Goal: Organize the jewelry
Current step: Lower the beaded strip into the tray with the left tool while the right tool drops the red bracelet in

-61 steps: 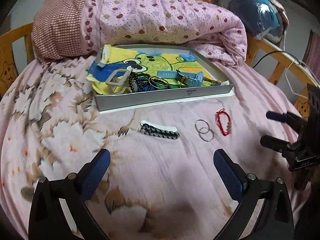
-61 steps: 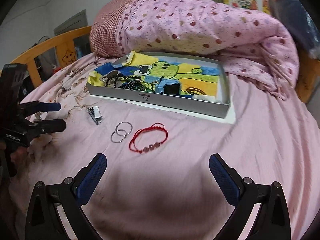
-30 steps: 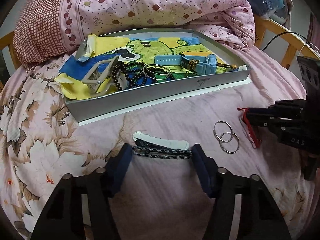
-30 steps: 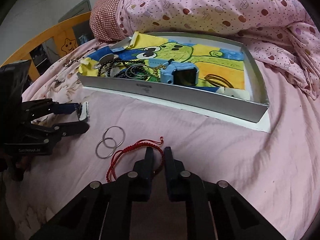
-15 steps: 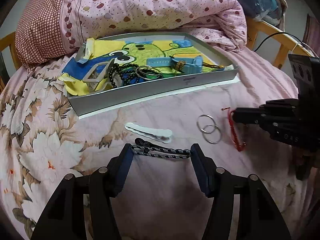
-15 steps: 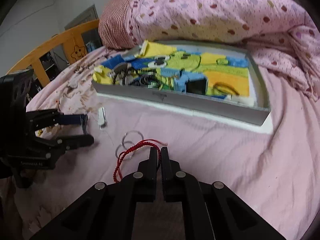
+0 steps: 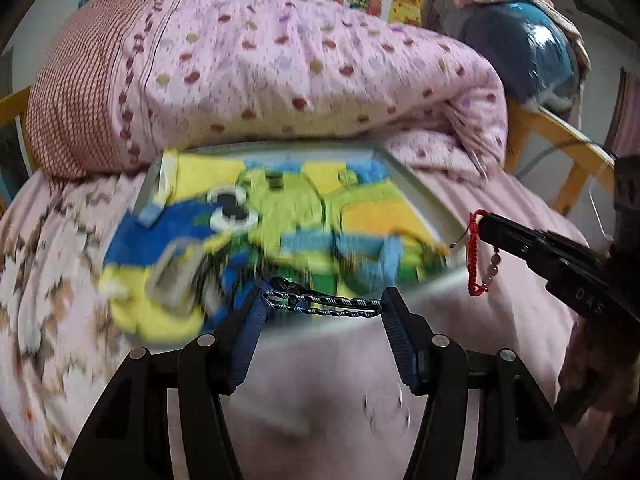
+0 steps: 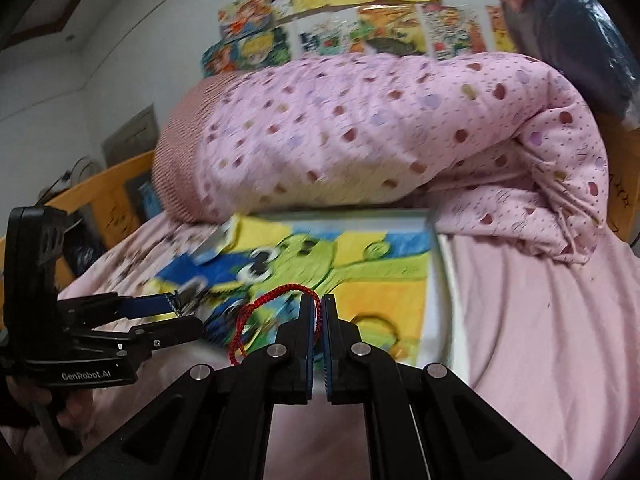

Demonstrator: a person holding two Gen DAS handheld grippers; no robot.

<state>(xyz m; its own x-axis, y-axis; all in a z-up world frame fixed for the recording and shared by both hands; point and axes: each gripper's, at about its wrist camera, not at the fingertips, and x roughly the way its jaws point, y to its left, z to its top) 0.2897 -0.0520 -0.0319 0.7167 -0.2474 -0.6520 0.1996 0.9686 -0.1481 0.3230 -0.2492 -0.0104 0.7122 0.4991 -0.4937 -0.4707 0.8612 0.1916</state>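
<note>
Left gripper (image 7: 324,306) is clamped endwise on a black-and-white braided cord bracelet (image 7: 320,302), which spans the gap between the two blue pads (image 7: 250,326) like a taut bridge. Right gripper (image 8: 317,320) is pressed together on a red woven string bracelet (image 8: 276,300) — one strand pinched between the pads, the rest looping out toward 10 o'clock, and in the left wrist view its small beads hang free below the tips. Both pieces are off the pink bed sheet (image 8: 540,320) and held in the air at the near edge of the shallow grey tray (image 7: 404,184), which is lined with a yellow, green and blue cartoon cloth (image 7: 280,208). A blue watch (image 7: 360,248) and a pale grey buckle-like piece (image 7: 176,272) already lie in the tray toward its near side; blur hides the finer items there.

The step in hand appears to be carrying both bracelets over the rim and setting them down. Doing it well likely means clearing the near wall fully before lowering, since the dangling red loop could snag on the rim. Bare cloth shows toward 12 o'clock in the tray, so that looks the better landing spot than the crowded near side. Lower each piece until it touches the cloth before parting the pads — the end-held cord may spring or roll otherwise. Keeping the two grippers apart should stop the red loop from catching on the cord.
</note>
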